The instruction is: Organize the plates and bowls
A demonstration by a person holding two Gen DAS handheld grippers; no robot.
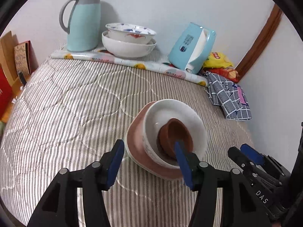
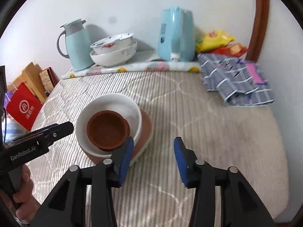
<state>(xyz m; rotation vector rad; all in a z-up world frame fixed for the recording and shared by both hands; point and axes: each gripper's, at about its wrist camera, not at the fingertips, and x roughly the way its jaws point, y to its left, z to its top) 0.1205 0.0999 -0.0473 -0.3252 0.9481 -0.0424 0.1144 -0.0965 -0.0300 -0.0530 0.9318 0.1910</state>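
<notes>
My left tongs (image 1: pixel 149 162) gape around the near rim of the stack: brown bowl (image 1: pixel 175 139) in white bowl (image 1: pixel 174 130) on pink plate (image 1: pixel 140 155), tilted on the bed (image 1: pixel 66 113). Right tongs (image 2: pixel 153 160) hang released just beside it. I judge the next move is clamping that rim and carrying the stack to the far bowls (image 1: pixel 128 41), between jug (image 1: pixel 83 20) and tissue box (image 1: pixel 191 47)

Home room, striped quilted bedding (image 1: pixel 75 104) as work surface, thermos jug (image 1: pixel 83 20), snack bags (image 2: pixel 214 39), stacked bowls (image 1: pixel 128 39) by wall
</notes>
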